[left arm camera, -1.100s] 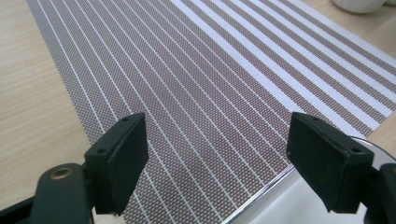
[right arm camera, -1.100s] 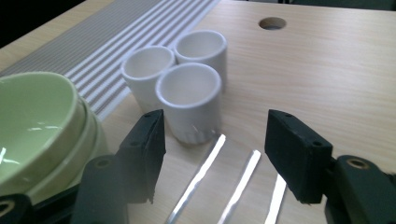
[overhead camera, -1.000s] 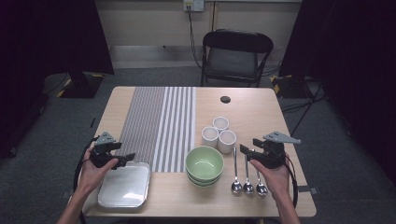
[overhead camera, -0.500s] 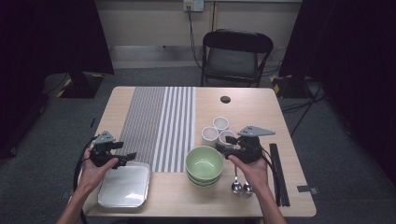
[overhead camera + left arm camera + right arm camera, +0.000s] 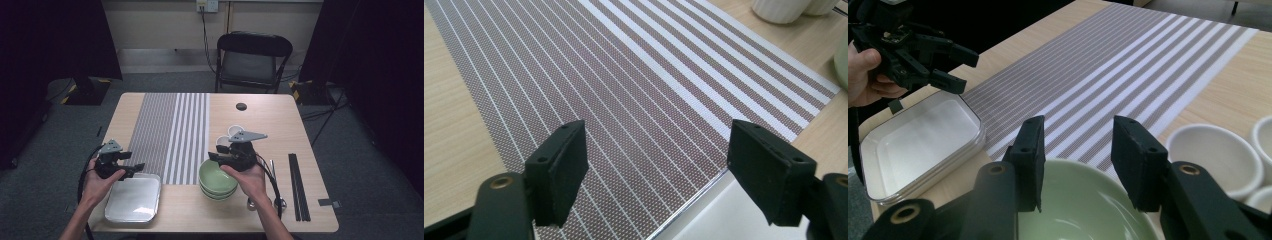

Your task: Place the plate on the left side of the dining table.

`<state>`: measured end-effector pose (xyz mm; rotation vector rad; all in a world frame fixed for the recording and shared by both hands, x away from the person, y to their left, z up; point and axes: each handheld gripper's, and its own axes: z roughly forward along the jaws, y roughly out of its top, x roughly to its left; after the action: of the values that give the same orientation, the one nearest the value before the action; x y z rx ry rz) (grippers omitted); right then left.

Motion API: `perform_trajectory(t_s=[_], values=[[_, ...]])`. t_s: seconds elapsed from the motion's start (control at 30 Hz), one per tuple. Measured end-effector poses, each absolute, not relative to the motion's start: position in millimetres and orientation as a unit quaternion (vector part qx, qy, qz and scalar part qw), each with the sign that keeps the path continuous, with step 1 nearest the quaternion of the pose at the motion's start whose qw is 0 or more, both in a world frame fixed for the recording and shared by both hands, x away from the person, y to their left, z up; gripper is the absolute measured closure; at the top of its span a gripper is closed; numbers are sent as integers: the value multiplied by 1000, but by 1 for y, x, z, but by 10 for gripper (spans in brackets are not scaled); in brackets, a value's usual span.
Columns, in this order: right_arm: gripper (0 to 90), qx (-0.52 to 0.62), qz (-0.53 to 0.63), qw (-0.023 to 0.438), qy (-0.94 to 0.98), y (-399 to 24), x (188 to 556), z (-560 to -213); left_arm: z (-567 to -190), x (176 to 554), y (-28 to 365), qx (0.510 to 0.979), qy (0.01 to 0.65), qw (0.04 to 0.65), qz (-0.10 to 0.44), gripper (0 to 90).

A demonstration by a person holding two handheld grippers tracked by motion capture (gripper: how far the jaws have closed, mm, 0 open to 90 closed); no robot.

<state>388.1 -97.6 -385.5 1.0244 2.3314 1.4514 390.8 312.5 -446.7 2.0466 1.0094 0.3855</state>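
- High view: the right hand-held gripper (image 5: 214,156) hovers level over the stacked green bowls (image 5: 217,179) on the wooden table (image 5: 260,120).
- Left gripper view: the left hand-held gripper (image 5: 656,167), jaws spread and empty, points across the woven striped placemat (image 5: 624,75) above the metal tray's rim (image 5: 694,205).
- Right gripper view: the jaws, just been closing, stand apart with nothing between them above the glossy bowl's rim.

tray (image 5: 132,199) front-left | bowls (image 5: 217,178) right of it | mat (image 5: 172,135) behind | cups (image 5: 231,136) behind bowls

Glossy green bowl (image 5: 1088,210), woven placemat (image 5: 634,85), shiny metal tray (image 5: 918,140)
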Motion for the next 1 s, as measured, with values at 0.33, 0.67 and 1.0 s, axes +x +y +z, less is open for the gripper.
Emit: perform_trajectory(t_s=[0.33, 0.67, 1.0], values=[[539, 321, 490, 88, 806, -64, 392, -382, -441, 388, 318, 807, 388, 419, 148, 261], [623, 293, 490, 71, 818, -35, 395, -379, -437, 386, 324, 804, 382, 429, 155, 322], [633, 257, 487, 48, 833, 11, 402, -375, -438, 386, 326, 805, 383, 425, 158, 319]])
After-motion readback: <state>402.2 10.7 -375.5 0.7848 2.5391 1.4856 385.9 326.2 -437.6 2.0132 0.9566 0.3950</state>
